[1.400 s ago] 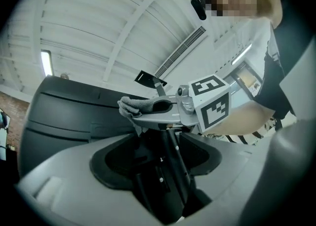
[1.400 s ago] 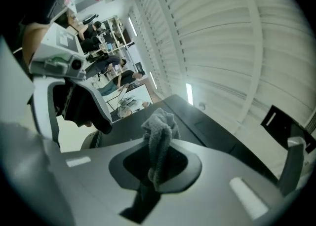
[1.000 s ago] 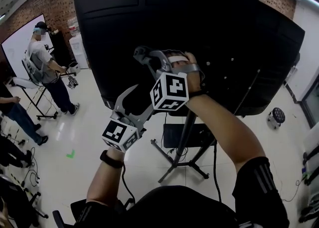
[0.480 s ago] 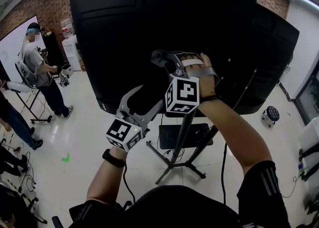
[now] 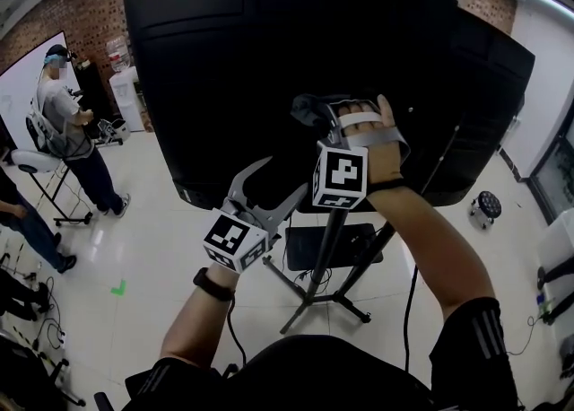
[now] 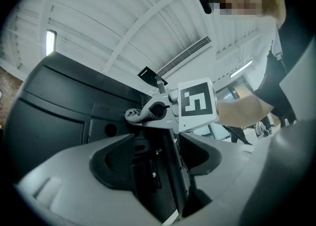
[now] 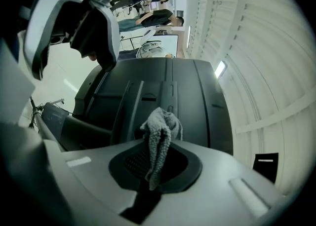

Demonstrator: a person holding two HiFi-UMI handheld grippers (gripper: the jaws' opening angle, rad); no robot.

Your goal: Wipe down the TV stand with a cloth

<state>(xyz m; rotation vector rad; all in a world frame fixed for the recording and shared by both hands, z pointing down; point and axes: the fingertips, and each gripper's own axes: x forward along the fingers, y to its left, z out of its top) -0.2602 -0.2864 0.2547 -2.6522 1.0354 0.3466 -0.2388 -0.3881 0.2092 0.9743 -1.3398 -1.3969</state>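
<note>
Right gripper (image 5: 314,115) pinches the grey cloth (image 7: 159,136) at the TV's black rear panel (image 5: 224,59), left gripper (image 5: 274,183) spread, empty; advise firm pinch, flat overlapping strokes down the stand pole (image 5: 328,252).

Grey plastic two-jaw left gripper (image 5: 282,178) and right gripper (image 5: 309,111), on arms with short black sleeves.
Each gripper has black jaw pads and a white cube with black square markers; white stripes mark the right sleeve (image 5: 475,328), a black wristband (image 5: 212,284) rings the left wrist, and pale straps cross the right hand (image 5: 375,144).

The right tongs (image 5: 311,115) hold a dark cloth (image 5: 305,109) at the TV (image 5: 251,50)'s black back. The left tongs (image 5: 280,179) gape lower left.
</note>
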